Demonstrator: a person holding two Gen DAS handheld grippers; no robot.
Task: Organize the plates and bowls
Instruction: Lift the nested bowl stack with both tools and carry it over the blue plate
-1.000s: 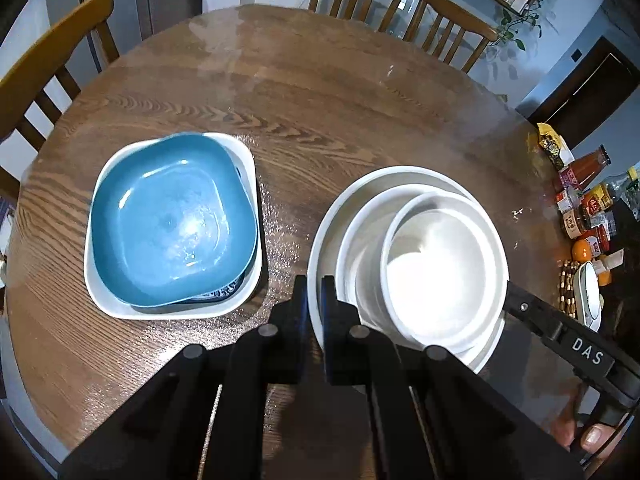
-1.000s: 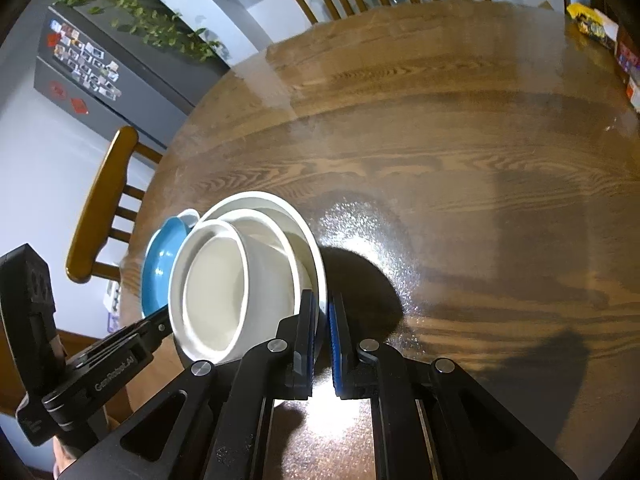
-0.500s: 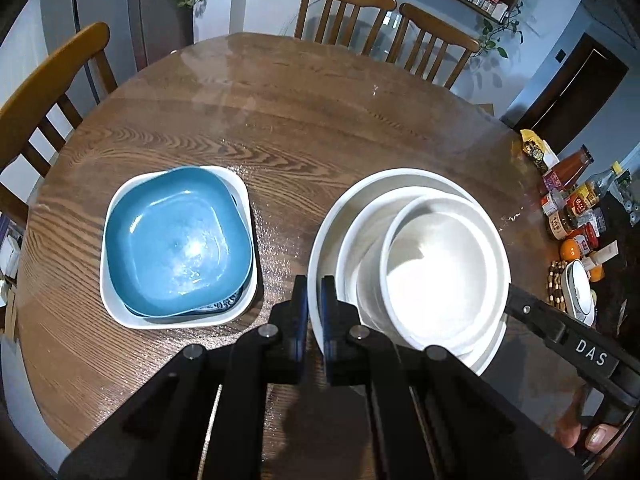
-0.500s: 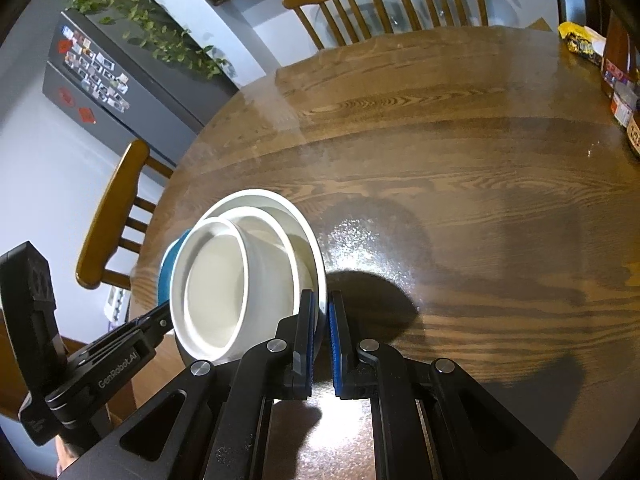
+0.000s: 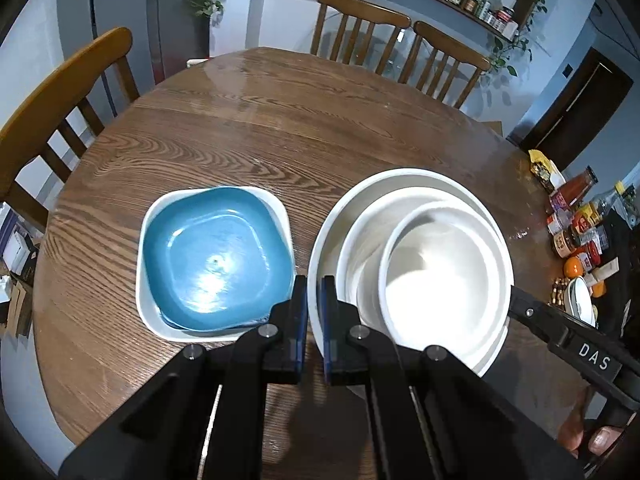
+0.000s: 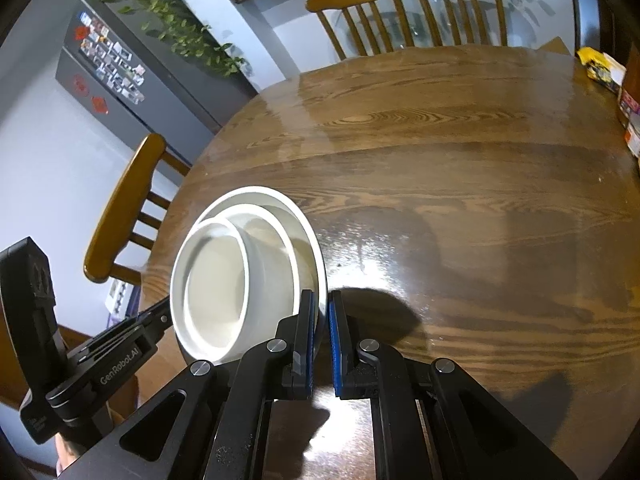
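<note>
Bowls and plates sit in two stacks on the round wooden surface (image 5: 280, 132). Stack one: white round plate (image 5: 344, 216) at the bottom, a white bowl (image 5: 360, 240) nested in it, and a smaller white bowl (image 5: 444, 276) inside that, pushed off-centre toward my right side. Both my claws are clamped on the plate's rim. My left claw (image 5: 314, 296) pinches the near-left edge, pads nearly together with the thin rim between them. My right claw (image 6: 323, 312) pinches the opposite edge the same way, blue pads on either side of the rim. In the right wrist view the stack looks tilted, and I can't tell whether it rests on the surface or is lifted off it.

Stack two: blue square dish (image 5: 216, 256) sitting in a white square dish (image 5: 276, 208), just left of the round stack, apart from it. A patterned edge shows under the blue one at the near side, too little to identify.

Sauce bottles and jars (image 5: 576, 220) are clustered at the far right edge. Wooden chairs (image 5: 360, 24) stand around the surface.
</note>
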